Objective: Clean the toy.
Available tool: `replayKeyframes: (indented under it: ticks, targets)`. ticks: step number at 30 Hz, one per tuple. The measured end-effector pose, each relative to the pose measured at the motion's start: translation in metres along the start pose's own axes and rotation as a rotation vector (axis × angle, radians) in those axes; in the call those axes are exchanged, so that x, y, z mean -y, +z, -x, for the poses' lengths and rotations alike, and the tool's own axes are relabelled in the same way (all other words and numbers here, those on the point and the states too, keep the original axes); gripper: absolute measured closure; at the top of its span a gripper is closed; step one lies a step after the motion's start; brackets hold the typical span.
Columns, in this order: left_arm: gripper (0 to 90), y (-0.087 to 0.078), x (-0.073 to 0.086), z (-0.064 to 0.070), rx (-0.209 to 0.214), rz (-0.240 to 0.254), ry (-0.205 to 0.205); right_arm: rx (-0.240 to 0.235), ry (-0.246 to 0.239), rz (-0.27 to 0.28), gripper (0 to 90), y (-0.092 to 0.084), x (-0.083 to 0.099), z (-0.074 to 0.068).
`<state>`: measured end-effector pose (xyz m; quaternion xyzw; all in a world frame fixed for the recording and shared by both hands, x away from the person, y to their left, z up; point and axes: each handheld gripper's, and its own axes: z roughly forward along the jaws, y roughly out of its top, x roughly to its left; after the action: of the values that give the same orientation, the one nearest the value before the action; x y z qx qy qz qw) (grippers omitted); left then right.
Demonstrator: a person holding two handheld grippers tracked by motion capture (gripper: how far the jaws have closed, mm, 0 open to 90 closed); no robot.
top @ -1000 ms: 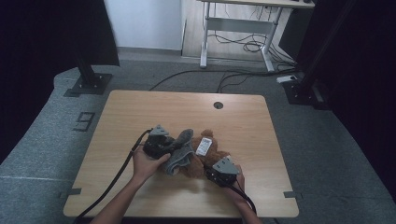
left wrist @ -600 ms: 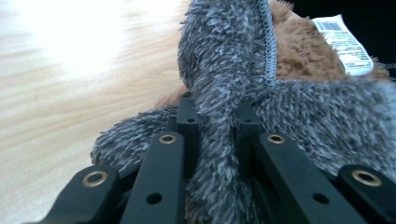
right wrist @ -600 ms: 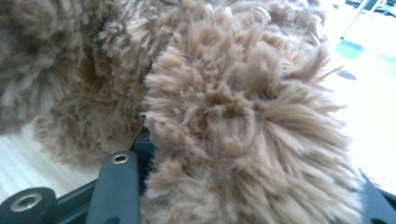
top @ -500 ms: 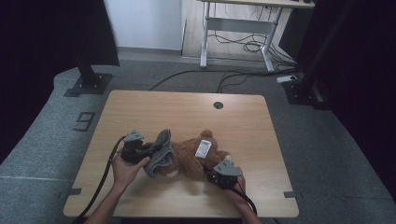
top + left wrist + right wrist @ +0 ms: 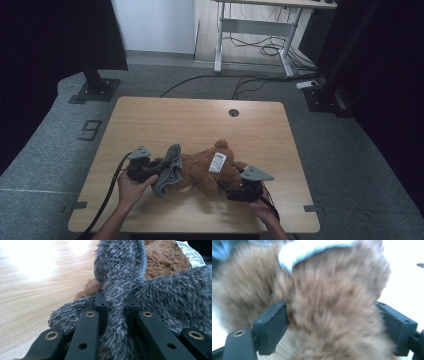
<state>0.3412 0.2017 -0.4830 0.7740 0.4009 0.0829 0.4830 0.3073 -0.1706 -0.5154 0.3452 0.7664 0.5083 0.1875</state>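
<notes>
While the brown teddy bear lies lengthwise across the worktop, its grey garment is clamped in the left gripper; the right gripper, jaws just opened, straddles the bear's opposite end.

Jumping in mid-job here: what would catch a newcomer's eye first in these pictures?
The brown plush toy lying near the front edge of the wooden table, a white tag on top. At its left end, the left gripper is shut on a grey fuzzy garment. The right gripper, its jaws just opened wide, straddles the plush.
</notes>
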Motion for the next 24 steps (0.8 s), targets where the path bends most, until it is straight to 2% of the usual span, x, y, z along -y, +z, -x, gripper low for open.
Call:
replayKeyframes:
  ticks: [3, 5, 8, 9, 10, 11, 13, 15, 18, 20, 21, 22, 24]
  targets:
    - [78.4, -0.001, 0.001, 0.001, 0.021, -0.002, 0.001, -0.023, 0.032, 0.057, 16.5, -0.016, -0.017, 0.009]
    - [78.4, -0.002, 0.002, 0.002, 0.024, 0.000, 0.006, -0.025, 0.037, 0.059, 17.8, -0.020, -0.027, 0.015]
    - [78.4, -0.002, 0.004, 0.002, 0.035, 0.004, -0.002, -0.042, 0.052, -0.008, 18.6, -0.011, -0.031, 0.019]
    - [78.4, -0.002, 0.004, 0.003, 0.035, 0.005, -0.003, -0.054, 0.048, -0.057, 18.8, -0.002, -0.028, 0.019]
    - [78.4, -0.002, 0.005, 0.002, 0.034, 0.009, -0.002, -0.055, 0.044, -0.083, 19.6, 0.004, -0.026, 0.018]
    - [78.4, -0.002, 0.006, 0.002, 0.032, 0.012, -0.004, -0.085, 0.066, -0.096, 24.8, 0.011, -0.022, 0.018]
    - [78.3, -0.001, 0.008, 0.001, 0.027, 0.025, -0.005, -0.120, 0.097, -0.085, 34.4, 0.015, -0.017, 0.018]
    - [78.3, 0.002, 0.009, 0.002, 0.030, 0.036, -0.013, -0.119, 0.081, -0.093, 40.9, 0.017, -0.012, 0.013]
    - [78.4, 0.007, 0.007, 0.003, 0.025, 0.042, -0.006, -0.095, 0.069, -0.095, 46.9, 0.017, -0.006, 0.008]
    - [78.5, 0.014, 0.005, 0.004, 0.013, 0.049, 0.001, -0.056, 0.035, -0.090, 50.6, 0.015, -0.002, 0.002]
    - [78.6, 0.014, 0.005, 0.004, 0.013, 0.049, 0.001, -0.056, 0.035, -0.090, 50.6, 0.015, -0.002, 0.002]
    - [78.7, 0.020, 0.002, 0.003, 0.002, 0.052, 0.008, -0.012, 0.002, -0.083, 52.6, 0.015, 0.000, -0.002]
    - [78.8, 0.028, -0.003, 0.002, -0.001, 0.055, 0.010, 0.031, -0.017, -0.070, 53.2, 0.015, 0.000, -0.002]
